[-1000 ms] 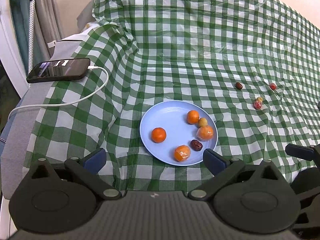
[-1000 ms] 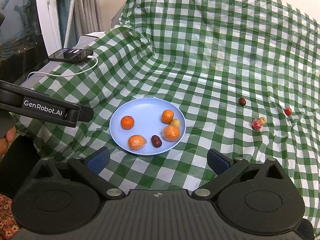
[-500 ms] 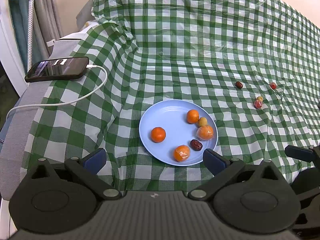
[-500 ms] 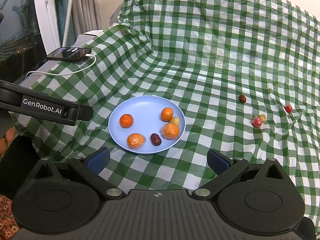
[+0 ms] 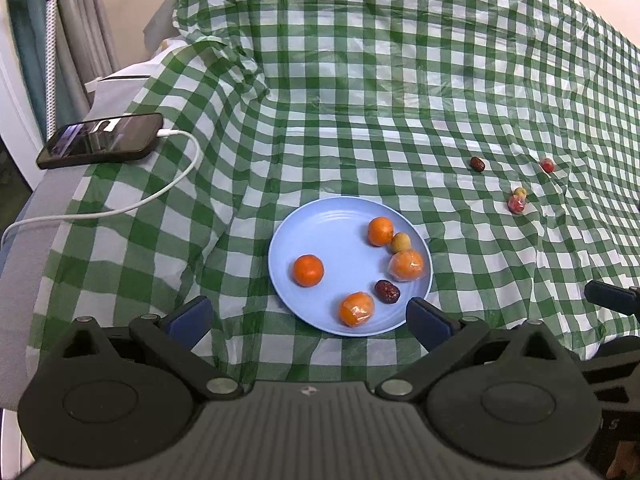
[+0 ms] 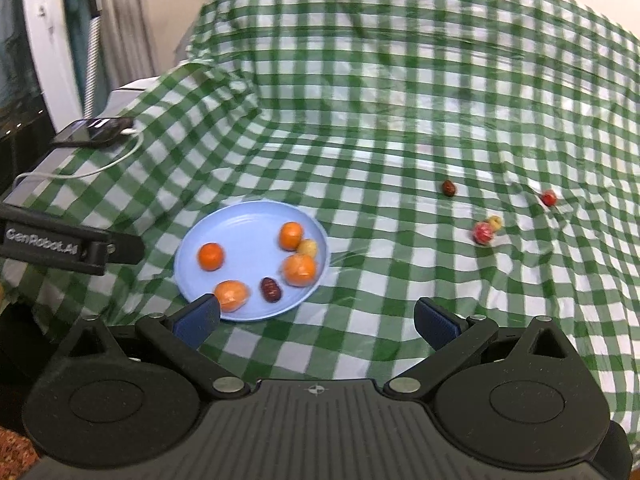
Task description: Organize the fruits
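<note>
A round, pale-blue plate (image 5: 340, 220) with faint concentric ridges sits at centre frame on a wrinkled green-and-white checked plastic cloth (image 5: 360, 100), holding two bare oranges (image 5: 308, 270), two oranges in clear crinkled film (image 5: 406, 265), a small yellowish fruit (image 5: 400, 242) and a wrinkled dark-red date (image 5: 387, 291). In the left wrist view the left gripper (image 5: 308, 314) hangs released and empty at lower centre, its blue-padded fingers (image 5: 426, 318) spread either side of the plate's near rim. In the right wrist view the right gripper (image 6: 316, 316), likewise spread wide and holding nothing, has the plate just beyond its left finger. At right of frame, well apart from both grippers, lie a second date (image 6: 449, 188), a small red fruit (image 6: 549, 198) and a film-wrapped red fruit (image 6: 483, 232) touching a little yellow one (image 6: 495, 221). A black smartphone (image 5: 100, 146) on a white charging cable (image 5: 132, 208) lies at upper left.
</note>
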A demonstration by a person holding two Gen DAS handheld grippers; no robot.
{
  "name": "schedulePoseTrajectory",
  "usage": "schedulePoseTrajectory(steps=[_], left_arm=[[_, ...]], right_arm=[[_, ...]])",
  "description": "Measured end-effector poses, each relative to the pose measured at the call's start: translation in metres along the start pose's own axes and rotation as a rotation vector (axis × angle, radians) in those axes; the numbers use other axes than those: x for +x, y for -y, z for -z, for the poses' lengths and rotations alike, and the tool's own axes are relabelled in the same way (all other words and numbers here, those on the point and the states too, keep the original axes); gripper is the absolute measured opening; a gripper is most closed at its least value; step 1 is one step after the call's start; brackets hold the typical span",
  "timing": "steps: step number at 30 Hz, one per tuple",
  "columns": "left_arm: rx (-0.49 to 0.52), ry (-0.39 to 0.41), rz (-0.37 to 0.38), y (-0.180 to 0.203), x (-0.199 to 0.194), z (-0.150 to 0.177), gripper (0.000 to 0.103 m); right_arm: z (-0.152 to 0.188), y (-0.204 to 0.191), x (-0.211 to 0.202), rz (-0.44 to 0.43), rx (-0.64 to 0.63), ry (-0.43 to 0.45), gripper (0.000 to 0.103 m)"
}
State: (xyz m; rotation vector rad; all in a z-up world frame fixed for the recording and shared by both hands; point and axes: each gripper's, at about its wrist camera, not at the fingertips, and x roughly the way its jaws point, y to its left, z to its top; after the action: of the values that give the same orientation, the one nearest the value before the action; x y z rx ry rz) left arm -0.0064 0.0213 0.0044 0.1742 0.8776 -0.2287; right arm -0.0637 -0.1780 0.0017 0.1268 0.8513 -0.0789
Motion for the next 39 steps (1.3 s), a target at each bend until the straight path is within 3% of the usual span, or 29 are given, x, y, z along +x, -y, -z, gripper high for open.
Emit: schedulePoseTrajectory(steps=[25,32,39], left_arm=[[0.06,-0.023,0.051,0.068,0.057,-0.062,0.103],[0.125,-0.022,0.088,0.112,0.092,-0.088,0.103],[0.187,-0.051,0.144,0.171,0.151,-0.122,0.103]], right_arm=[[-0.008,0.098,0.035,0.178,0.155,-0.005,0.102],[-0.015,0.145,0.051,0.273,0.197,0.029,0.102],[-0.021,0.195,0.088,0.344,0.189,0.045,0.102]])
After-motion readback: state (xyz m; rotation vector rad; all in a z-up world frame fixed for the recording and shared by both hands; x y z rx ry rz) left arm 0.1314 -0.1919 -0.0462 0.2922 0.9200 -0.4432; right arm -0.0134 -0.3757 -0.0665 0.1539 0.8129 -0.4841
